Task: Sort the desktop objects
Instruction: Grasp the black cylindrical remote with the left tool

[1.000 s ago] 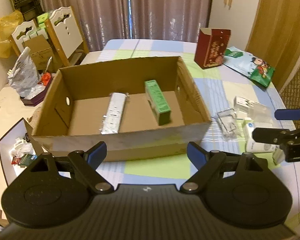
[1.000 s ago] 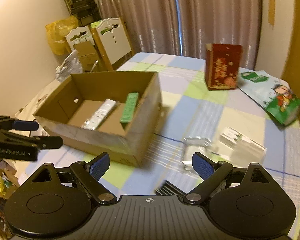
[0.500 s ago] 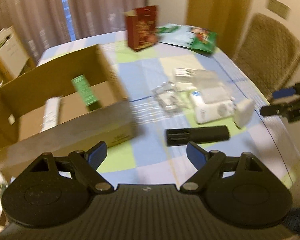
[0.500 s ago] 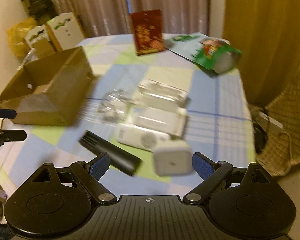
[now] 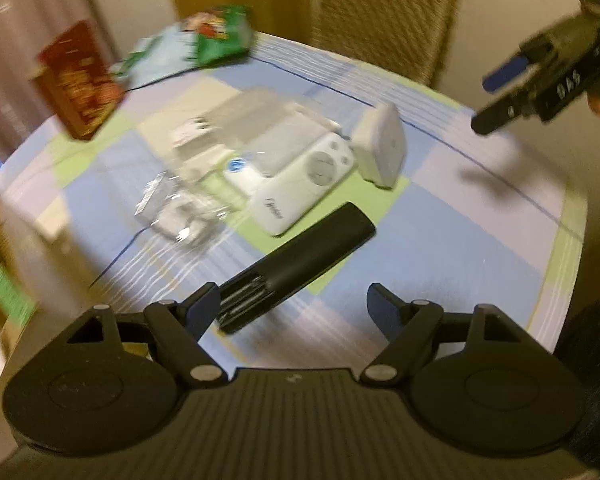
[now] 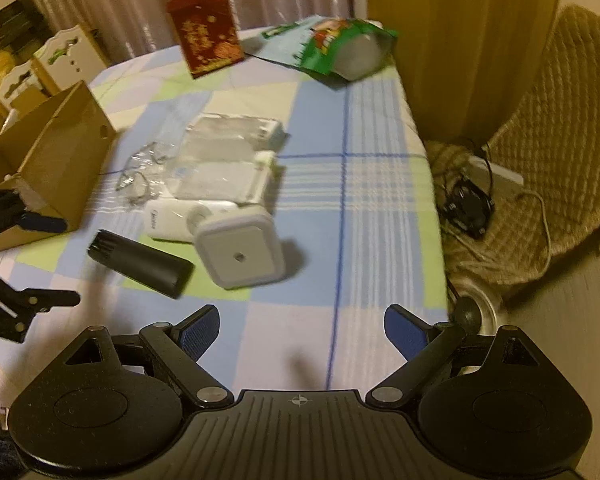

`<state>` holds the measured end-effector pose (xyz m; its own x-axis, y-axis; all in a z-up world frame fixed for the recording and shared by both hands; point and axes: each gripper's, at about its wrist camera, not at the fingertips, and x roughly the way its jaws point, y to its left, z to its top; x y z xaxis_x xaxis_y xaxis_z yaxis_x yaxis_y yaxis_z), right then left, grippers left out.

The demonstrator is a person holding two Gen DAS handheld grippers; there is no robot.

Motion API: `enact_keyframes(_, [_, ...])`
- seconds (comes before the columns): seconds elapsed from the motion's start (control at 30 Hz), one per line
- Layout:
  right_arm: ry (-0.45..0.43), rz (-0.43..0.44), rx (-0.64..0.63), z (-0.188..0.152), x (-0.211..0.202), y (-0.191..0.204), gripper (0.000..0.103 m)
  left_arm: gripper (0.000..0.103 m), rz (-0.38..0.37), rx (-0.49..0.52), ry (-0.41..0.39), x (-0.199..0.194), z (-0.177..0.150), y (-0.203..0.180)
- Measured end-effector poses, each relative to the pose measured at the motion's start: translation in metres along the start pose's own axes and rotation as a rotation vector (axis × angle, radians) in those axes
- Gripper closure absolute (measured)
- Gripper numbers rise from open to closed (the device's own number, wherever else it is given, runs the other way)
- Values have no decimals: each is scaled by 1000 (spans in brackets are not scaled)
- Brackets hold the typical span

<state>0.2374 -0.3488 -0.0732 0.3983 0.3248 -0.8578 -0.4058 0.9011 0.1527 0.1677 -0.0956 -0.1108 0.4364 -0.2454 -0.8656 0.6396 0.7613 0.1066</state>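
Observation:
A black oblong device lies on the checked tablecloth just ahead of my open, empty left gripper; it also shows in the right wrist view. Beyond it lie a white remote-like device, a white square adapter, clear plastic packets and white boxes. My right gripper is open and empty, above the table's near right part. The cardboard box stands at the left.
A red carton and a green snack bag sit at the table's far end. A wicker chair with cables stands off the right table edge. Chairs stand at the far left.
Both views have swung right, from the cardboard box to the loose objects. My left gripper has come close to the black device. Both grippers stay open.

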Motion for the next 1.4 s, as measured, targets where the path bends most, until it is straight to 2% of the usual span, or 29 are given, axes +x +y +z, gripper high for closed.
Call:
enact_keyframes(0.13, [21, -15, 47, -5, 3, -12, 11, 25, -37, 109, 46, 31, 11, 0])
enact_keyframes(0.27, [37, -24, 71, -7, 6, -18, 11, 25, -62, 154, 103, 64, 19, 6])
enact_keyframes(0.4, [47, -23, 86, -6, 11, -22, 11, 24, -103, 123, 139, 83, 21, 19])
enact_keyframes(0.47, [53, -21, 90, -5, 14, -22, 11, 34, -154, 68, 156, 86, 20, 29])
enact_keyframes(0.53, [57, -15, 92, -4, 18, -22, 11, 40, -169, 46, 165, 84, 16, 32])
enact_keyframes(0.63, [64, -4, 90, -2, 25, -20, 11, 55, -162, 35, 189, 76, 9, 28])
enact_keyframes(0.73, [67, 10, 84, 2, 32, -15, 11, 65, -151, -14, 215, 69, 3, 24])
enact_keyframes(0.8, [69, 19, 81, 4, 36, -12, 11, 63, -140, -36, 216, 67, 1, 21])
enact_keyframes(0.87, [72, 23, 72, 6, 39, -8, 11, 41, -131, -43, 215, 67, 0, 18])
enact_keyframes(0.93, [74, 22, 62, 8, 40, -5, 11, 36, -131, -18, 219, 70, 1, 15])
enact_keyframes(1.0, [71, 22, 61, 8, 40, -3, 11, 45, -142, 1, 216, 67, 4, 14])
enact_keyframes(1.07, [70, 20, 64, 7, 41, -3, 11, 69, -153, 19, 207, 63, 4, 14])
enact_keyframes(1.27, [64, 18, 78, 4, 40, -3, 11, 69, -158, -74, 199, 51, -3, 18])
enact_keyframes(1.4, [48, 40, 70, 5, 38, 2, 11, 69, -172, -170, 157, 31, -8, 22])
